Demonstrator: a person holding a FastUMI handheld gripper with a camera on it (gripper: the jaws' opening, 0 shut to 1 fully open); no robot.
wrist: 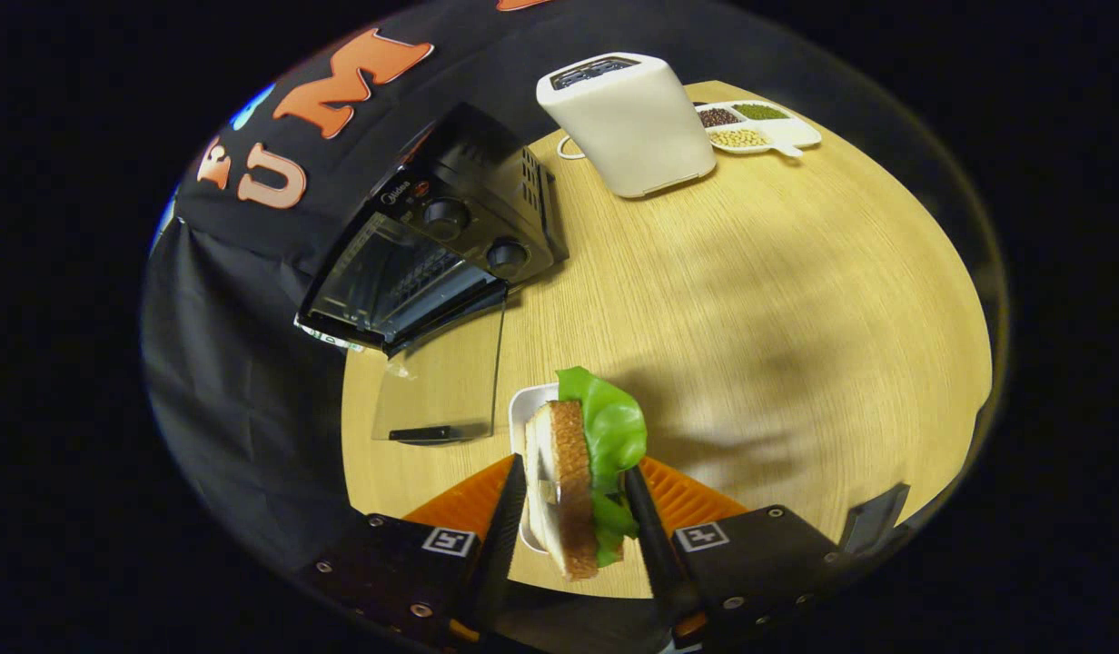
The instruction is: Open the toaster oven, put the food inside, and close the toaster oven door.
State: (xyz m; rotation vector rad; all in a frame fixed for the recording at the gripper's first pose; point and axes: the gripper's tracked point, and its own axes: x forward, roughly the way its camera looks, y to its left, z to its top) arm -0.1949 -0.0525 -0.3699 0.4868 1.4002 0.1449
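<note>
Sandwich (573, 486) clamped edge-on in gripper (569, 536), both fingers pressing its faces, lettuce (614, 427) sticking out on the right side. Lifted above small white dish (521, 413) on the wooden table (750, 300). Toaster oven (432, 245) beyond the fingers, ahead and to the left, glass door (441, 381) dropped flat toward the gripper, cavity exposed. Next move likely forward-left over the door, sandwich's long axis lined up with the opening. White toaster (628, 118) and bean tray (759, 127) further back, off the path.

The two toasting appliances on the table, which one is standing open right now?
The black toaster oven, its glass door dropped down onto the table. The white toaster behind has only top slots.
</note>
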